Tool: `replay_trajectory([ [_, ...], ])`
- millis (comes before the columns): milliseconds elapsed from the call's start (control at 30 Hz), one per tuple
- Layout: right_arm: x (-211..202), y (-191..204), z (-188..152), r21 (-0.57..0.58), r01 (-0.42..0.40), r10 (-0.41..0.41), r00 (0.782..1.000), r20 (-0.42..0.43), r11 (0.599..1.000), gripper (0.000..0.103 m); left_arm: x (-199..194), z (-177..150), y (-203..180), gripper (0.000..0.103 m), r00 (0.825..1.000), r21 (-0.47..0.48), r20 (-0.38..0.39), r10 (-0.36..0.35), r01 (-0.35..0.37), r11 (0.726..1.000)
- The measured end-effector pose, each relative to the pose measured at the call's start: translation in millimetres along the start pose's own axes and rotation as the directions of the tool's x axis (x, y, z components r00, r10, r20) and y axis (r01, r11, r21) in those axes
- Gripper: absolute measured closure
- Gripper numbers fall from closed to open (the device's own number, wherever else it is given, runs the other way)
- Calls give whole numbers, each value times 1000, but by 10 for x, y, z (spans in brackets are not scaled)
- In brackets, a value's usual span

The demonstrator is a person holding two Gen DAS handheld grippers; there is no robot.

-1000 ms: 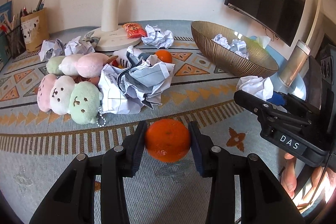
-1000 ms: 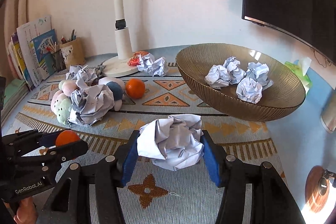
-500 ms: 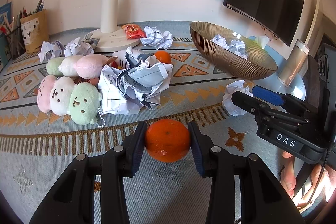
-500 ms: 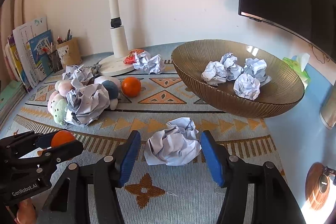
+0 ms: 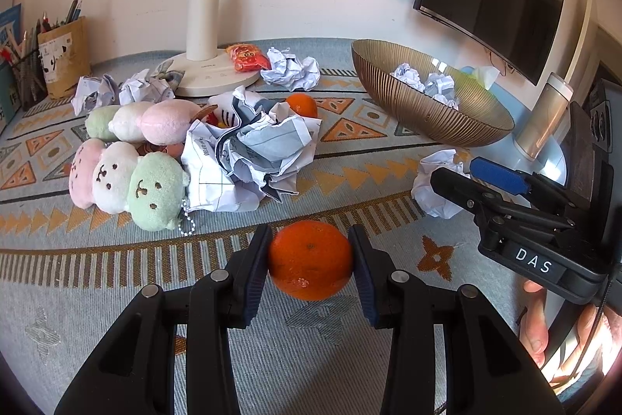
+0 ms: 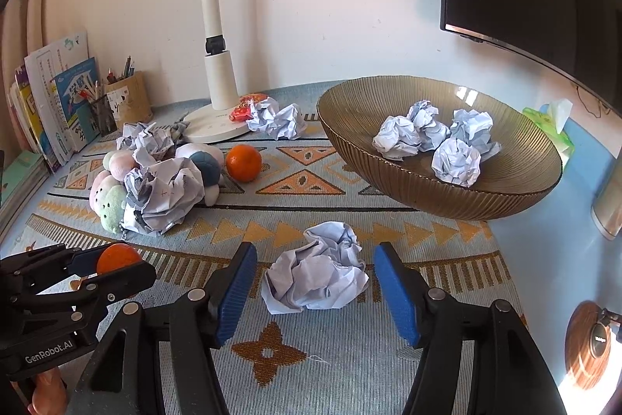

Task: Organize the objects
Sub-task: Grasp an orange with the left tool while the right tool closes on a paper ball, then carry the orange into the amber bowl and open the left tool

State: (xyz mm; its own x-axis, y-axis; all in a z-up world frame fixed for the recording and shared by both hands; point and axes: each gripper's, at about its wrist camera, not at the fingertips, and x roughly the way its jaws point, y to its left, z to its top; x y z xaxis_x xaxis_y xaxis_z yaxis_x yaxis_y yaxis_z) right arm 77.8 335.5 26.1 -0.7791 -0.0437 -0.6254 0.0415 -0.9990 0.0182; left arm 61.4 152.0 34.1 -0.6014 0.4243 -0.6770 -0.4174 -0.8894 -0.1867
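Observation:
My left gripper (image 5: 311, 259) is shut on an orange (image 5: 310, 259) and holds it just above the patterned mat; it also shows in the right wrist view (image 6: 116, 257). My right gripper (image 6: 315, 286) is open, its blue pads either side of a crumpled paper ball (image 6: 317, 273) that lies on the mat; the ball also shows in the left wrist view (image 5: 435, 187). A gold ribbed bowl (image 6: 486, 197) behind it holds several paper balls (image 6: 455, 162).
A second orange (image 6: 243, 162), plush toys (image 5: 124, 177) and a big crumpled paper (image 5: 252, 154) lie at the left. A lamp base (image 5: 206, 76), a red snack packet (image 5: 247, 57), more paper balls (image 5: 291, 72), a pencil holder (image 5: 64, 57) and a metal cylinder (image 5: 544, 119) stand around.
My right gripper has opened and let go of the paper ball, which now lies on the mat between its pads. The left gripper still holds the orange.

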Motion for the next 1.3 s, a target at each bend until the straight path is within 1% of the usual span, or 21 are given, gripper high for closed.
replay_trajectory([
  [167,-10,-25,1,17,-14,14,1000,3,1000,42,10,-3,5,66,1000,3,-2,2,-2,1000],
  [533,-5,-10,-8,14,-22,22,1000,0,1000,42,35,-12,-13,66,1000,12,-17,22,-22,1000],
  [767,36,-12,-5,24,-20,21,1000,-22,1000,42,29,-18,-22,66,999,15,-19,36,-36,999],
  [900,28,-16,-7,26,-25,25,1000,-19,999,42,28,-26,-31,66,999,24,-29,34,-33,999],
  [1067,15,-11,-2,18,-32,33,999,-13,999,42,73,-28,-94,66,997,59,-49,56,-53,997],
  [1300,-22,-3,4,14,-52,52,999,3,999,42,111,-36,-120,66,994,76,-70,88,-82,994],
])
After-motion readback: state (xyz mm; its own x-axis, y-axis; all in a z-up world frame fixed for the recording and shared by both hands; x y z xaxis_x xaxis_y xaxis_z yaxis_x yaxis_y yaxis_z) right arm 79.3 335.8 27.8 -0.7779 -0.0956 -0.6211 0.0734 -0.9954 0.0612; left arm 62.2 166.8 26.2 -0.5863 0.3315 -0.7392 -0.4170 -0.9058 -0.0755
